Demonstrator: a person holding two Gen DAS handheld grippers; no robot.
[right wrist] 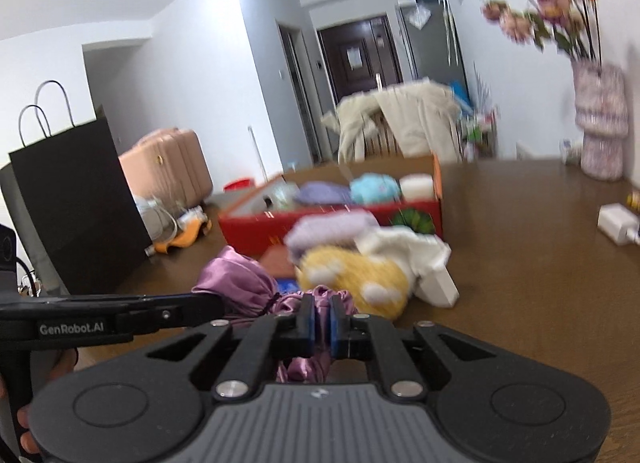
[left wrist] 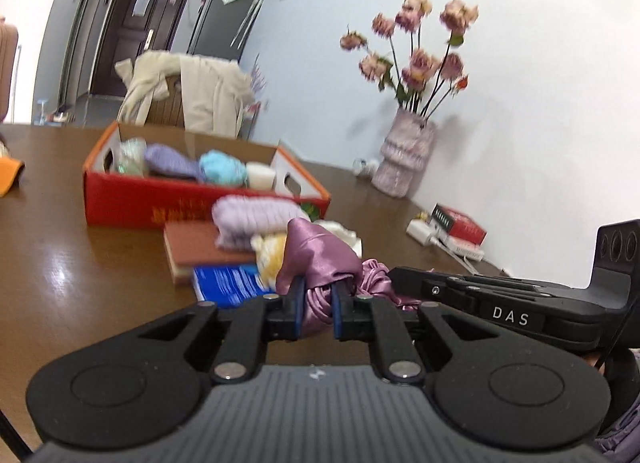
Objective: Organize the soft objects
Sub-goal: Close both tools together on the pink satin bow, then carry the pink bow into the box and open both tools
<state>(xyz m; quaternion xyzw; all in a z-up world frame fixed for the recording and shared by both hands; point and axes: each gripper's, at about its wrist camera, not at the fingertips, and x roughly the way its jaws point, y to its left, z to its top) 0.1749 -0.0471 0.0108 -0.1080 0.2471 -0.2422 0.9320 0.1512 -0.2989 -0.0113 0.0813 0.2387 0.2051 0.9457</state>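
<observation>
Left gripper (left wrist: 317, 305) jaws clamped on shiny mauve satin drawstring pouch (left wrist: 320, 259), held just above brown wooden table (left wrist: 80, 263). Red cardboard box (left wrist: 192, 199) at 11 o'clock from the pouch holds lilac, turquoise and white rolled soft items. Lilac knit roll (left wrist: 256, 223) and yellow dotted plush (right wrist: 360, 279) lie on books between box and pouch. Right gripper (right wrist: 322, 321) jaws pinched together on the pouch's ruffled mouth (right wrist: 332, 299). Pink vase of dried roses (left wrist: 404, 155) at 1 o'clock.
</observation>
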